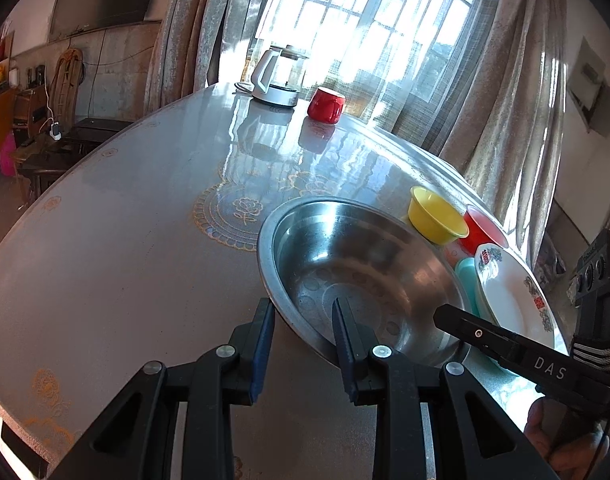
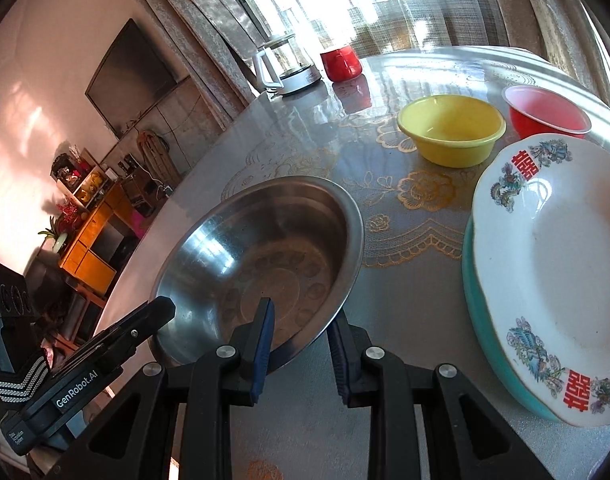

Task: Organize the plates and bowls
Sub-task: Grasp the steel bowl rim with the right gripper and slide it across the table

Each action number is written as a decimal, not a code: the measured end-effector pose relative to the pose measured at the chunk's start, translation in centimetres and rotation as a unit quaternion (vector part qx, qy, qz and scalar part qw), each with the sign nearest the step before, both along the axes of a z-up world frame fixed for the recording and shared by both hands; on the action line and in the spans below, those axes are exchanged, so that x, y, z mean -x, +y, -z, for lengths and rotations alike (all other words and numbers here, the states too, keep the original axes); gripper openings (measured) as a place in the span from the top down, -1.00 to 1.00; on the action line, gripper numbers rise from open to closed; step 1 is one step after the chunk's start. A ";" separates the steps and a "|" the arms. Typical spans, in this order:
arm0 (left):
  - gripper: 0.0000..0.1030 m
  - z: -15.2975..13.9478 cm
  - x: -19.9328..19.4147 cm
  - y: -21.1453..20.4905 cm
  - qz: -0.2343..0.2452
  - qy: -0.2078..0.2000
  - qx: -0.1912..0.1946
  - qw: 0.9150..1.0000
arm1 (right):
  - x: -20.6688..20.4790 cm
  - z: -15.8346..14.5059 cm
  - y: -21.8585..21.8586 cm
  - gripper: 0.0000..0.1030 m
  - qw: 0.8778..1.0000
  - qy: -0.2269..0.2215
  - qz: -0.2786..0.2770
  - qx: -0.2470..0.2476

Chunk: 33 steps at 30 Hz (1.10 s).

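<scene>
Both pairs of fingers are clamped on the rim of the wide stainless-steel basin (image 1: 357, 276): the left gripper (image 1: 303, 336) has one blue-padded finger (image 1: 265, 344) outside the wall and the other inside, and the right gripper (image 2: 301, 340) bites the opposite stretch of rim the same way, one finger in the bowl and one beneath the lip. Neither pair is fully closed; each is pinched onto thin metal.

From the left wrist view the basin sits near the middle of the round grey table (image 1: 125, 240) with its gold lace pattern, and its inside is bare, showing only stamped circles on the bottom. Towards nine o'clock of the basin the tabletop runs open and uncluttered all the way to the table's curved edge. At about two o'clock of the basin stands a small yellow plastic bowl (image 1: 437, 216), nothing visible in it, and just past that a red plastic bowl (image 1: 483, 228) close to the table's edge. At three o'clock, near the basin's rim, a white porcelain plate with red characters and dragon motifs (image 1: 513, 296) rests on top of a teal plate (image 1: 467, 280); the white plate holds nothing.

Far across at twelve o'clock, by the curtained window, are a glass kettle with a white handle (image 1: 279, 76) and a red mug (image 1: 325, 105).
</scene>
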State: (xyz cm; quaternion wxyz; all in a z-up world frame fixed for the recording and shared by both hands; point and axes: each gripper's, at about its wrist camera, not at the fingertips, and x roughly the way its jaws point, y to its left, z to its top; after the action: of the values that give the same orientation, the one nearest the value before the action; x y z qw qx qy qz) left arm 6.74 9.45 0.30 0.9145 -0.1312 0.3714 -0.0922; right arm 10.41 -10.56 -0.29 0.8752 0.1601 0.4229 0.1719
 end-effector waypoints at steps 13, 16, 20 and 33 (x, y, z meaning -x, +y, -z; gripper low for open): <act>0.44 0.5 1.2 0.4 -0.026 0.012 -0.034 0.999 | 1.5 0.7 1.3 0.48 1.000 0.002 -0.029 -0.003; 0.44 0.3 1.4 0.3 -0.033 0.007 -0.041 0.999 | 1.6 0.8 1.2 0.48 1.000 0.002 -0.031 -0.007; 0.44 -0.2 1.8 0.1 -0.042 -0.006 -0.060 0.997 | 1.8 0.8 1.0 0.47 0.999 -0.001 -0.033 -0.010; 0.38 -1.5 2.3 -1.6 -0.027 -0.031 -0.098 0.994 | 3.0 0.1 -1.3 0.36 1.000 -0.016 -0.017 -0.007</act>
State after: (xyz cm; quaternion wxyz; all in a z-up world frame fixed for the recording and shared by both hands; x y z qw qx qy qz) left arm 4.45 7.83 1.84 0.9361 -0.0479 0.3467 -0.0344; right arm 7.45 -11.87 -0.35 0.8776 0.1558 0.4106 0.1922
